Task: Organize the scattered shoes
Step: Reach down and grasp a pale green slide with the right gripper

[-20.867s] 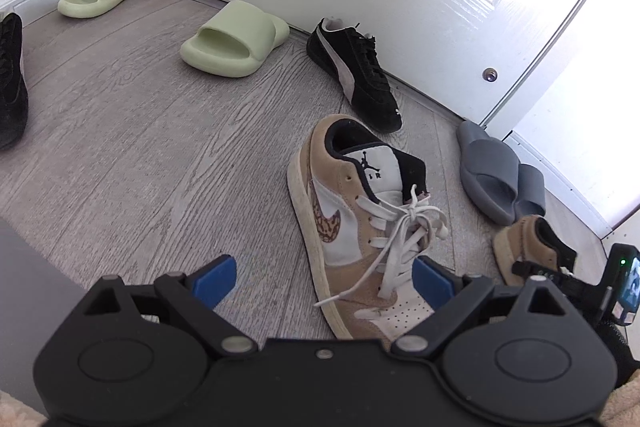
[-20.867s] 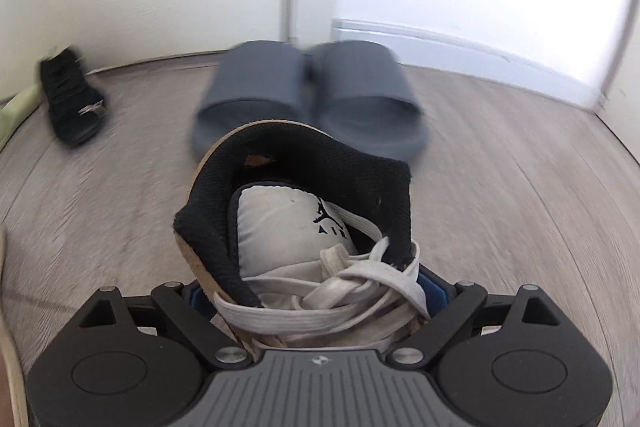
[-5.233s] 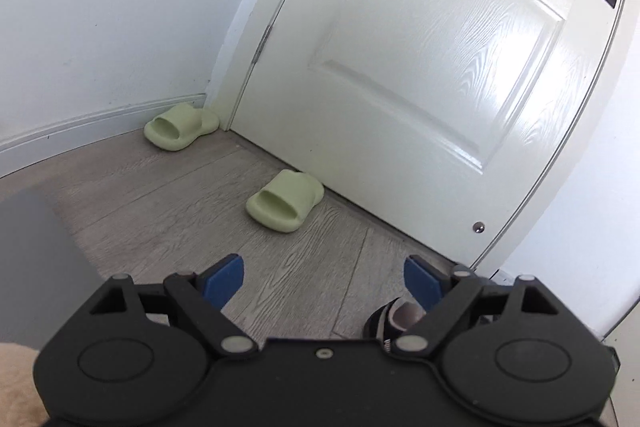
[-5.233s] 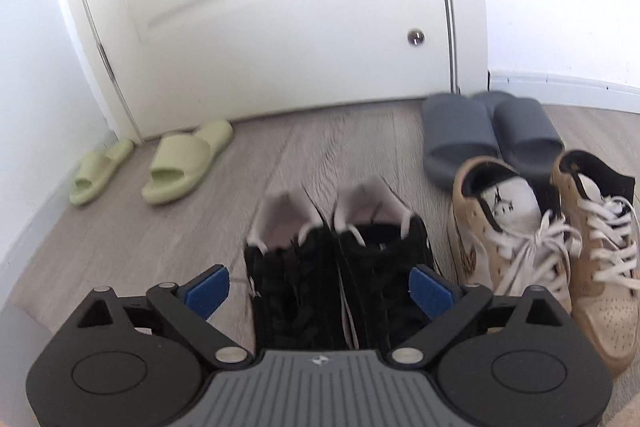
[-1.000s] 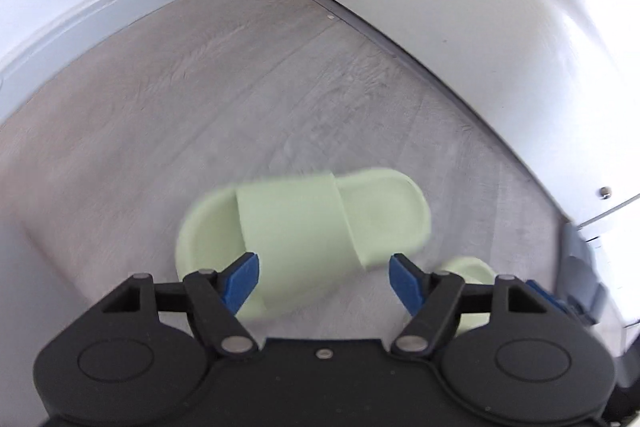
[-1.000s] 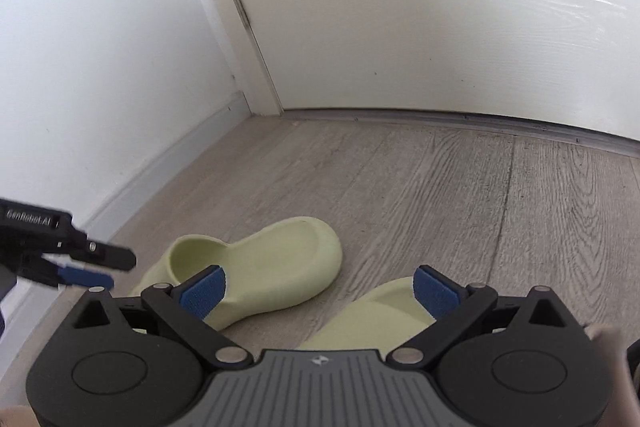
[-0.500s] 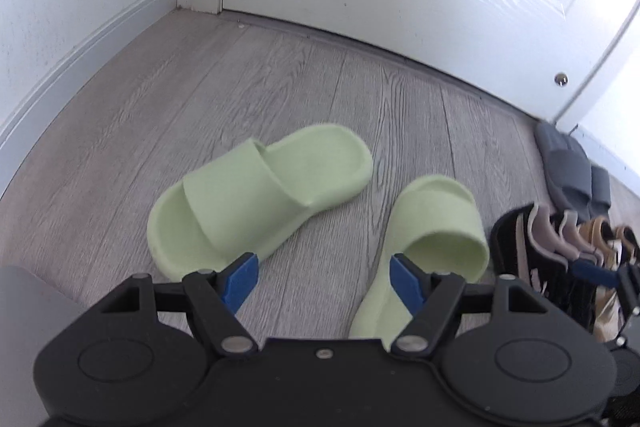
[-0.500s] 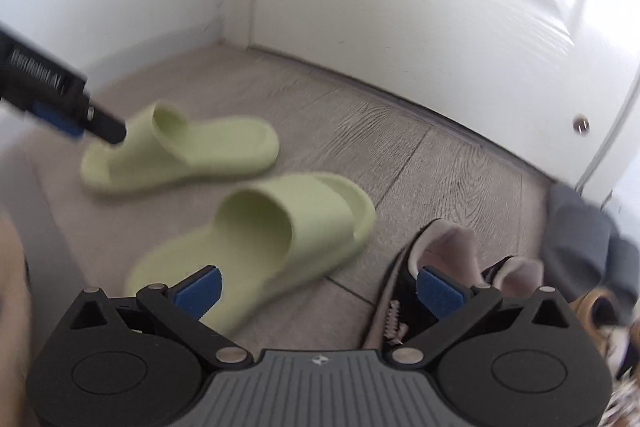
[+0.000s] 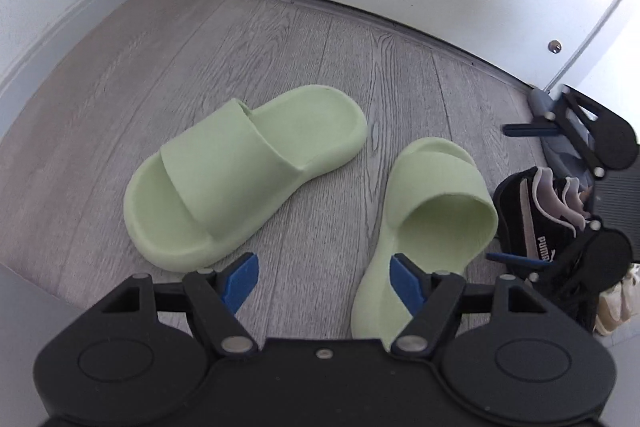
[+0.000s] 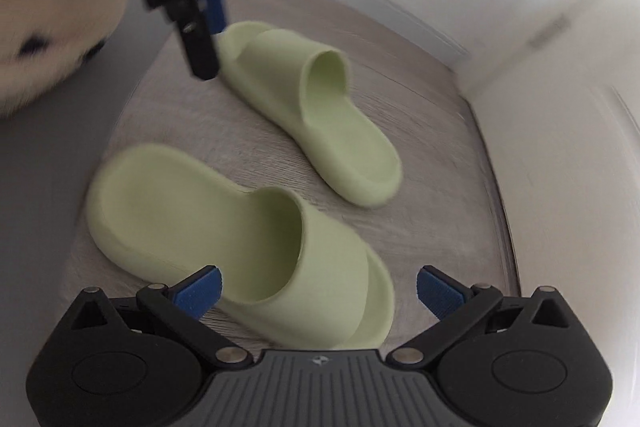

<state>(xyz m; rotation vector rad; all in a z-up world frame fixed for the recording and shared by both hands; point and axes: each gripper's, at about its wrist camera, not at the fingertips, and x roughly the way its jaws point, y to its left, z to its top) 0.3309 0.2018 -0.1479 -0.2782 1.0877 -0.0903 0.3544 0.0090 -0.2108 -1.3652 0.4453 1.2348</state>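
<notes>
Two green slides [image 9: 244, 179] [image 9: 432, 211] on floor [image 9: 160, 67], toes splayed apart, heels converging; wide-open left tongs [image 9: 322, 277] and right tongs [image 10: 318, 289] hover nearby, empty.

2 pale-green foam slides [image 9: 244, 171] [image 9: 432, 211] on floor, soles down, toes angled apart, untouched.

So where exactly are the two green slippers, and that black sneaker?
Far green slipper [image 9: 224, 163]: left wrist view, on its strap.
Near green slipper [image 9: 436, 183]: left wrist view, on its strap.
Black sneaker [image 9: 524, 223]: left wrist view, on its side by the heel.
</notes>
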